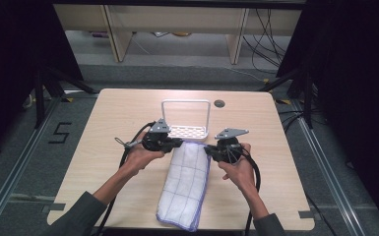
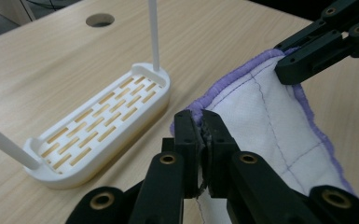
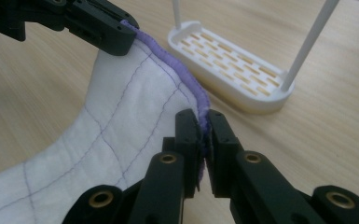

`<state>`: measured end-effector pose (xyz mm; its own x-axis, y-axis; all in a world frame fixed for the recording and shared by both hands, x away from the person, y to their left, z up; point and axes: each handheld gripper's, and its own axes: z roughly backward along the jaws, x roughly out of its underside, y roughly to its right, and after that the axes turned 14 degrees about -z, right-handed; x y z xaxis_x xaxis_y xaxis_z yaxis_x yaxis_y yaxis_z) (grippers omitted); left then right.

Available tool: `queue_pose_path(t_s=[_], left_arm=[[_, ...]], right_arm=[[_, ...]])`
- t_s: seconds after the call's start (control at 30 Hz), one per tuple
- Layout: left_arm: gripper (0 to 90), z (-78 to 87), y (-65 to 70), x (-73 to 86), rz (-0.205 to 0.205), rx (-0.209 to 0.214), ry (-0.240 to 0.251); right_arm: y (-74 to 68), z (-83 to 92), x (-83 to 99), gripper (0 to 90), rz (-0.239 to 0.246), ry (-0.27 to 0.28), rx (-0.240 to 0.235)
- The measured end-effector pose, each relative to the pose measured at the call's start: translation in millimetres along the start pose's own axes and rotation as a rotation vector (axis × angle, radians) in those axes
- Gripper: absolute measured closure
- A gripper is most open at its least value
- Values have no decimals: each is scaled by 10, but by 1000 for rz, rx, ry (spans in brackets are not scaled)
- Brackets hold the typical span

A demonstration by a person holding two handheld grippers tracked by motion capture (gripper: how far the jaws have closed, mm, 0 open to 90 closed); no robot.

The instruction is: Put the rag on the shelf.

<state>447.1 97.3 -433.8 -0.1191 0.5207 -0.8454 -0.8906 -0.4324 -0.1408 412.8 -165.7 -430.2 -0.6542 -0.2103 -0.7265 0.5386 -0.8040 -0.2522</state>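
The light wooden bench [image 1: 103,147] carries a folded white quilted cloth with purple edging [image 1: 187,189], its long axis running from the person's side toward a white slotted plastic rack with a tall wire hoop [image 1: 186,118], which stands just beyond the cloth's far end. That far end is lifted off the bench between the two hands. The left gripper [image 2: 200,135] has its jaws closed tight on the far left corner of the hem; the right gripper [image 3: 203,133] is clamped the same way on the far right corner. Both corners sit equally near the rack, so draping over the hoop likely means carrying the edge forward and up.
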Motion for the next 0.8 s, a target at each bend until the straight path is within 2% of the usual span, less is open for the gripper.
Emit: queue_pose_path(t_s=[0.1, 0.2, 0.23, 0.3, 0.37, 0.43, 0.47, 0.6, 0.67, 0.7, 0.73, 0.8], left_arm=[[855, 200, 21, -63, -2, 2, 37], [855, 281, 33, -97, -16, 1, 48], [855, 363, 51, -143, -25, 9, 63], [854, 419, 60, -180, -33, 2, 58], [855, 483, 61, -221, -42, -3, 64], [855, 549, 66, -267, -41, -6, 83], [855, 584, 67, -291, -43, -5, 95], [855, 716, 47, -408, -55, -11, 118], [856, 753, 9, -462, -46, -14, 120], [856, 764, -12, -483, -39, -11, 129], [856, 782, -29, -506, -34, -20, 127], [857, 802, -63, -549, -36, -25, 125]], right_arm=[[-92, 108, -68, 851, 30, 27, -23], [-144, 175, -109, 852, 30, 58, -36], [-184, 229, -143, 852, 35, 68, -53], [-213, 256, -159, 852, 37, 82, -56], [-278, 337, -224, 852, 56, 104, -87], [-292, 380, -249, 853, 68, 111, -77], [-306, 409, -275, 853, 85, 124, -87], [-377, 531, -368, 853, 89, 152, -94], [-394, 567, -445, 854, 100, 166, -89], [-409, 576, -464, 854, 91, 166, -92], [-398, 579, -508, 854, 129, 179, -91], [-424, 605, -565, 854, 107, 176, -85]])
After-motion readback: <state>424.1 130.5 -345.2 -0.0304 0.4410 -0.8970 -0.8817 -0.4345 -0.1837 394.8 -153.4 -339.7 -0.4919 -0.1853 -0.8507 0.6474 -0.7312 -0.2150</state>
